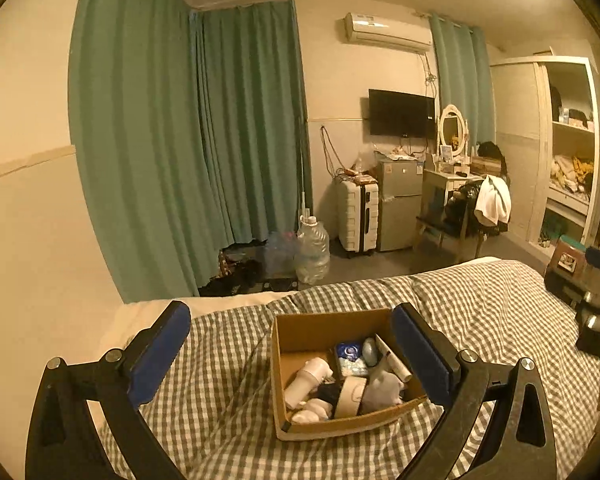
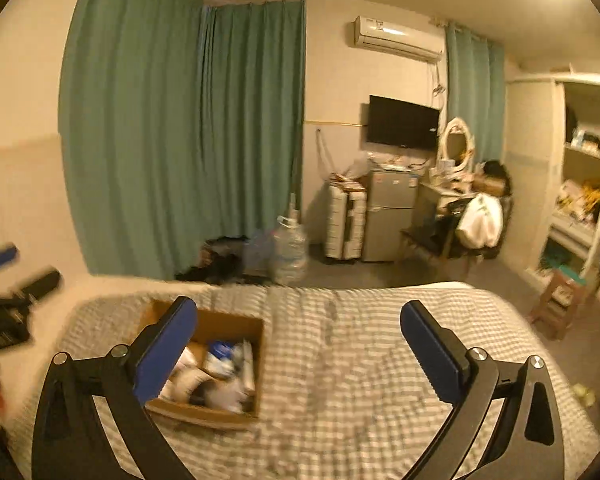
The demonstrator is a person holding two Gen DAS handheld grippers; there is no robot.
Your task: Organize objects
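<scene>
Cardboard box (image 1: 336,376), full of jumbled items, sat on checked bed (image 1: 480,308). Left tool (image 1: 292,356) and right tool (image 2: 300,352) spread, empty. Risk: soft bedding tipping box during grasp.

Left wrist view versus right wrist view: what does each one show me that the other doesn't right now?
Only the left wrist view shows the box contents sharply: a white bottle, a blue-and-white packet and a roll of tape. The cardboard box sits between the open fingers of the left gripper.

Only the right wrist view shows the bare stretch of checked blanket ahead of the open right gripper, and a small wooden stool in full.

Both show the box on the bed, the green curtains and the television.
</scene>
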